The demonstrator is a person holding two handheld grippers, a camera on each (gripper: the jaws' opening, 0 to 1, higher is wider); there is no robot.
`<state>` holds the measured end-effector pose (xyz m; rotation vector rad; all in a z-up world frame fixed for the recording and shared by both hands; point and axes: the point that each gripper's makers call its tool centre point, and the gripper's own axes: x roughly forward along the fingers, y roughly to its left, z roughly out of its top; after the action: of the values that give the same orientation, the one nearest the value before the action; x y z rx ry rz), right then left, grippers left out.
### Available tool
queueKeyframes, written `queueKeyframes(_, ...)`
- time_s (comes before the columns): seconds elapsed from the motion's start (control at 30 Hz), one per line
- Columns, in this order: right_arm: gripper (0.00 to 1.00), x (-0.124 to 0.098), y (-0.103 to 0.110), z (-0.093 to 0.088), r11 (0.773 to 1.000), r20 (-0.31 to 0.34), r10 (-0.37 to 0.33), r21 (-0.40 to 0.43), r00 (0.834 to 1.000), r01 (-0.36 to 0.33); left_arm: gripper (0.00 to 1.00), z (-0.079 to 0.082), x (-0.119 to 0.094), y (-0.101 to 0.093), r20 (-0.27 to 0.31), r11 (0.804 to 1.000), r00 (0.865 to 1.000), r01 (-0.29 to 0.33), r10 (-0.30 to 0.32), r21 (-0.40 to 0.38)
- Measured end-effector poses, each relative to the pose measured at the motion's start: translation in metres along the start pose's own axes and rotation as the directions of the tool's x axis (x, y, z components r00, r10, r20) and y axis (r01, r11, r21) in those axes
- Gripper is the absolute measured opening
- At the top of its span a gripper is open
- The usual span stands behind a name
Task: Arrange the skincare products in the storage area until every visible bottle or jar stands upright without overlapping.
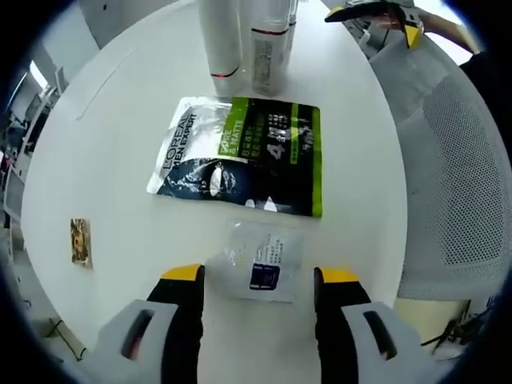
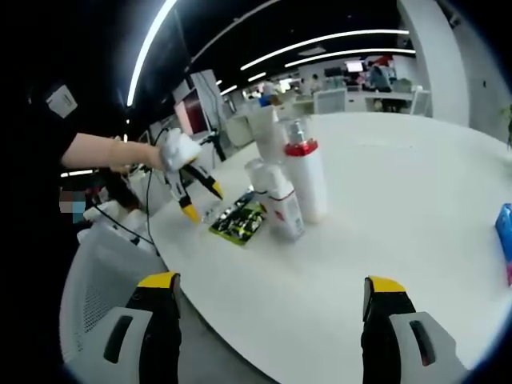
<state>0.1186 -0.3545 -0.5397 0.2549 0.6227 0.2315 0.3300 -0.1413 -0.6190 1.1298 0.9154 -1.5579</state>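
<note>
A dark L'Oreal pouch (image 1: 240, 156) with a green stripe lies flat on the round white table (image 1: 120, 120). Nearer to me, a small clear sachet (image 1: 264, 264) with a blue label rests on the table between the open jaws of my left gripper (image 1: 261, 275), untouched. Two white bottles (image 1: 220, 40) (image 1: 269, 48) stand beyond the pouch. In the right gripper view, white bottles stand upright together: a tall red-banded one (image 2: 308, 172) and a shorter one (image 2: 280, 200), with the pouch (image 2: 240, 220) beside them. My right gripper (image 2: 272, 282) hangs open over the table edge, holding nothing.
A small brown packet (image 1: 80, 240) lies at the table's left. A grey mesh chair (image 1: 456, 176) stands against the table edge. The right gripper (image 1: 374, 22) shows at the top, held by a hand. A blue item (image 2: 506, 236) sits at the right edge.
</note>
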Motion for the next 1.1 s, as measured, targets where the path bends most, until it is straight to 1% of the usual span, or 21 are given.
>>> queueKeyframes(0.2,0.99,0.001,-0.001,-0.001,1.000,-0.004,0.001,0.005,1.000,-0.001,0.54,0.002,-0.005,0.002,0.020,0.999,1.000,-0.005,0.006,-0.046)
queueKeyframes(0.3,0.99,0.000,-0.001,-0.001,1.000,-0.005,0.001,0.007,1.000,-0.001,0.58,0.002,-0.005,0.005,0.041,0.996,0.999,-0.014,0.018,-0.092)
queueKeyframes(0.33,0.99,0.000,-0.001,-0.001,1.000,-0.005,0.001,0.009,1.000,0.000,0.60,0.004,-0.006,0.005,0.052,0.992,0.998,-0.017,0.023,-0.123)
queueKeyframes(0.43,0.99,0.000,-0.002,-0.001,1.000,-0.002,-0.001,0.012,1.000,0.001,0.63,0.010,-0.011,0.005,0.083,0.983,0.996,-0.028,0.043,-0.181)
queueKeyframes(0.47,0.99,0.000,-0.002,-0.001,1.000,-0.002,-0.001,0.012,1.000,0.001,0.66,0.012,-0.011,0.007,0.096,0.977,0.994,-0.035,0.057,-0.210)
queueKeyframes(0.5,0.99,0.000,-0.002,-0.001,1.000,-0.002,-0.001,0.013,1.000,0.001,0.68,0.012,-0.010,0.008,0.101,0.975,0.993,-0.038,0.061,-0.217)
queueKeyframes(0.57,0.99,0.001,-0.002,-0.001,1.000,-0.002,-0.001,0.013,1.000,0.001,0.72,0.014,-0.013,0.011,0.129,0.967,0.988,-0.048,0.083,-0.252)
queueKeyframes(0.63,0.99,0.000,-0.002,-0.001,1.000,0.000,-0.001,0.014,1.000,0.001,0.77,0.019,-0.017,0.010,0.162,0.958,0.981,-0.054,0.103,-0.282)
queueKeyframes(0.7,0.99,0.000,-0.002,-0.001,1.000,0.000,0.000,0.015,1.000,0.000,0.83,0.025,-0.017,0.008,0.210,0.945,0.971,-0.041,0.114,-0.324)
queueKeyframes(0.73,0.99,0.000,-0.002,-0.001,1.000,0.000,0.001,0.014,1.000,-0.001,0.88,0.028,-0.018,0.008,0.233,0.939,0.965,-0.035,0.121,-0.343)
queueKeyframes(0.77,0.99,0.001,-0.001,-0.001,1.000,-0.002,0.002,0.012,1.000,-0.002,0.92,0.031,-0.020,0.008,0.261,0.928,0.955,-0.033,0.138,-0.370)
queueKeyframes(0.8,0.99,0.001,-0.001,-0.002,1.000,-0.003,0.003,0.010,1.000,-0.003,0.93,0.032,-0.022,0.008,0.271,0.924,0.952,-0.030,0.144,-0.382)
queueKeyframes(0.9,0.99,0.000,0.001,-0.002,1.000,-0.006,0.007,0.007,1.000,-0.007,0.95,0.037,-0.029,0.005,0.304,0.907,0.937,-0.031,0.173,-0.419)
queueKeyframes(0.93,0.99,0.000,0.001,-0.002,1.000,-0.006,0.009,0.007,1.000,-0.009,0.96,0.037,-0.030,0.005,0.307,0.903,0.934,-0.035,0.182,-0.428)
queueKeyframes(1.0,0.99,0.000,0.002,-0.002,1.000,-0.008,0.011,0.006,1.000,-0.011,0.95,0.039,-0.033,0.002,0.331,0.894,0.925,-0.023,0.189,-0.447)
queueKeyframes(1.03,0.99,0.000,0.002,-0.002,1.000,-0.008,0.012,0.005,1.000,-0.012,0.95,0.041,-0.035,-0.005,0.347,0.885,0.919,-0.004,0.188,-0.467)
queueKeyframes(1.1,0.99,0.000,0.003,-0.002,1.000,-0.009,0.015,0.002,1.000,-0.015,0.96,0.044,-0.037,-0.001,0.374,0.864,0.904,0.011,0.207,-0.503)
